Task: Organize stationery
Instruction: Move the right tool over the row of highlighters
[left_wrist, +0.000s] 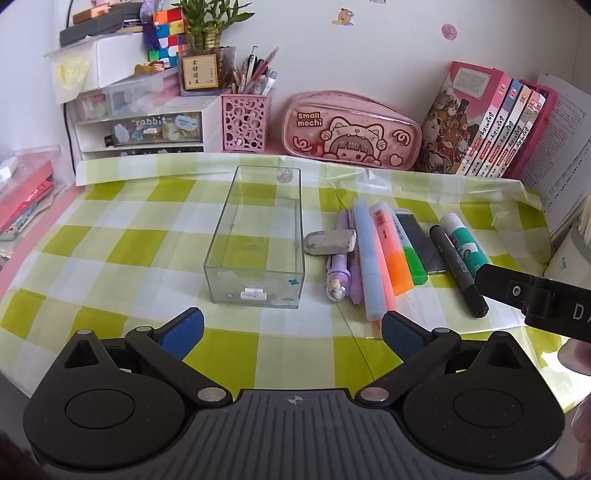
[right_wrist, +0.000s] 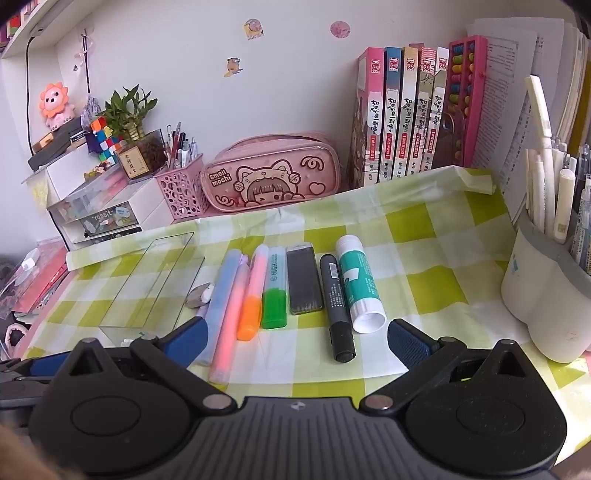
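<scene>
Open cloth (left_wrist: 122, 236) left of clear box (left_wrist: 258, 236)

Clear rectangular box (left_wrist: 255, 236), open-topped, small stickers on its walls, frame centre in the left wrist view, long axis running away from the camera. Just right of it, a row of stationery lying flat: grey eraser (left_wrist: 330, 242) resting across a purple novelty pen (left_wrist: 337, 273); pale blue stick (left_wrist: 370, 258); pink-and-orange highlighter (left_wrist: 392, 254); green highlighter (left_wrist: 412, 254); dark flat case (left_wrist: 424, 242); black marker (left_wrist: 460, 271); teal-and-white glue stick (left_wrist: 466, 242), capped, rightmost, near the frame's right.
</scene>
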